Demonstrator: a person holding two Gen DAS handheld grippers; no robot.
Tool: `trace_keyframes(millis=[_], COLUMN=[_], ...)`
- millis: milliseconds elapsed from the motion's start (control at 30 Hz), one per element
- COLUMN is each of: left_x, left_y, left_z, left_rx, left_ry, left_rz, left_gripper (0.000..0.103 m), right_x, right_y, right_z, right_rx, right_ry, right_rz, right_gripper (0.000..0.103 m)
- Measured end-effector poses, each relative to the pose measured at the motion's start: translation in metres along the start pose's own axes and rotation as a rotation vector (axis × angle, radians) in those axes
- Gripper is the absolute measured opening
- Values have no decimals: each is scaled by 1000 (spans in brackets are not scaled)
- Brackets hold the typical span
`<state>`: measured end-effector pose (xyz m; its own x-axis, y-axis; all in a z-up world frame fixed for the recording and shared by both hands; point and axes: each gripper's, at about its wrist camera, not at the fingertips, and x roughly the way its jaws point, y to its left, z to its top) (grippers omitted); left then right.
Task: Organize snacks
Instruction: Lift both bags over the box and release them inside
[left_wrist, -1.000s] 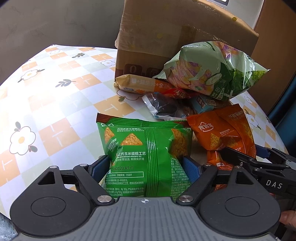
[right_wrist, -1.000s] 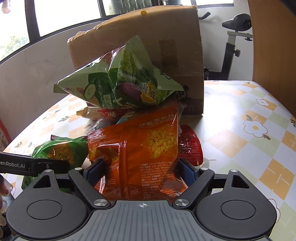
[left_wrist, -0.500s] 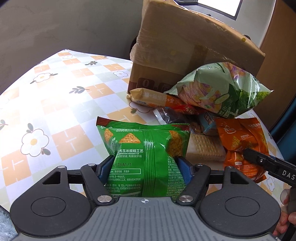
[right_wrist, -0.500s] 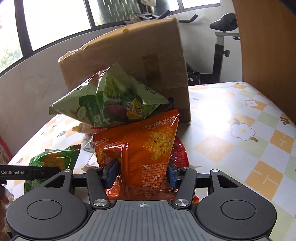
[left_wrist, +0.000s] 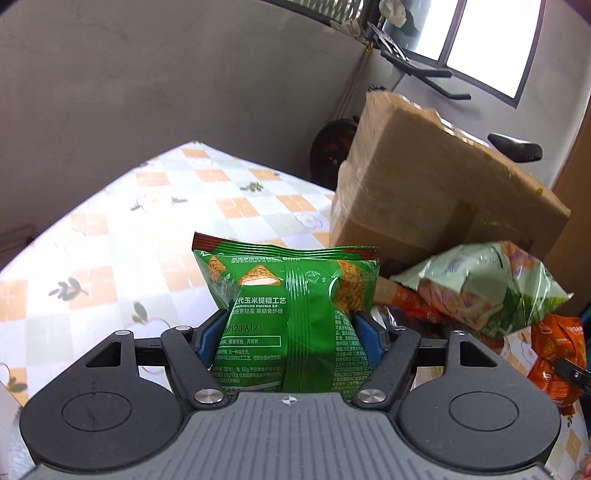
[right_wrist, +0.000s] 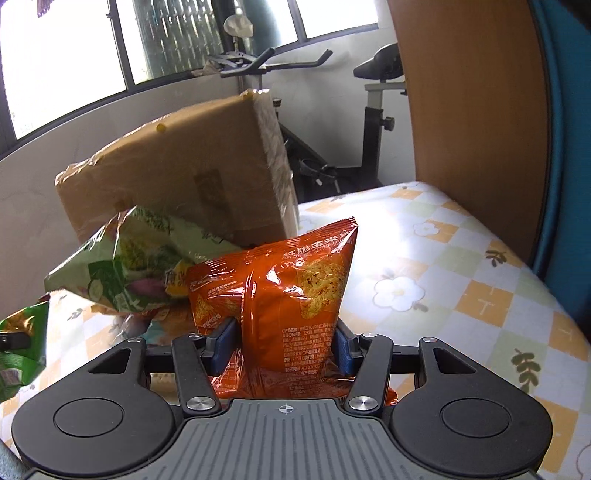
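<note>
the table (right_wrist: 480, 258) with its orange-and-white flower check cloth carries everything, and its far edge runs along a grey wall. biggest thing on it is the taped cardboard box (left_wrist: 436, 192), sitting toward the far edge and looking tilted, though the fisheye may add to that. it blocks the view of most of the exercise bike (right_wrist: 373, 96) standing on the floor past that edge. a wooden panel (right_wrist: 469, 92) rises at the table's right side.

leaning against the box front is the pale green veggie chip bag (left_wrist: 487, 284), lying on top of a heap of smaller packets i can't really make out.

left gripper (left_wrist: 291, 332) is pinching the green corn chip bag (left_wrist: 291, 295), blue pads (left_wrist: 367, 338) pressed into both sides, bag upright and up off the cloth, in front of the box's left corner. right gripper (right_wrist: 282, 347) is clamped on the orange corn chip bag (right_wrist: 280, 288) the same way, squeezed in at the waist, upright, just right of the veggie bag and in front of the box.
</note>
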<state>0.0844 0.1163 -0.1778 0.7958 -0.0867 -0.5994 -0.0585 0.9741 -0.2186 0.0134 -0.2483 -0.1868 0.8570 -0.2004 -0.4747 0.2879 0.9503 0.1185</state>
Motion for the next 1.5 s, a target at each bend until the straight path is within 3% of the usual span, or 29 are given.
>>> trace_keyframes(millis=[233,467,767,867,1000,1233,1500], left_x=[-35,-58,-8,21,56,76,99], left_y=[-3,-51,-141,-160,-179,-166,-160], left_z=[58,119,176,185,190,190,192], left_rx=[46,142,268,273,326,331,341], left_ry=[-173,-320,-388,-369,-355,-289,-201], left_rz=[-26,-117,-223,-249,-222,-182,-190], left_gripper=[75,75,75,75,75,75,75], right_x=[-21,-33,9,35,72,117,130], right_y=[-5,5,37,52,60,65,61], right_z=[47,123,200,210,217,212,199], right_rx=[-59,-113,-183,-227,-216,-207,-193], right_ry=[-149,-315,-457,-454,-420,-318,-230], right_rz=[-16,65,164,149,138,125,139], right_gripper=[50,49,50,50,50,50,50])
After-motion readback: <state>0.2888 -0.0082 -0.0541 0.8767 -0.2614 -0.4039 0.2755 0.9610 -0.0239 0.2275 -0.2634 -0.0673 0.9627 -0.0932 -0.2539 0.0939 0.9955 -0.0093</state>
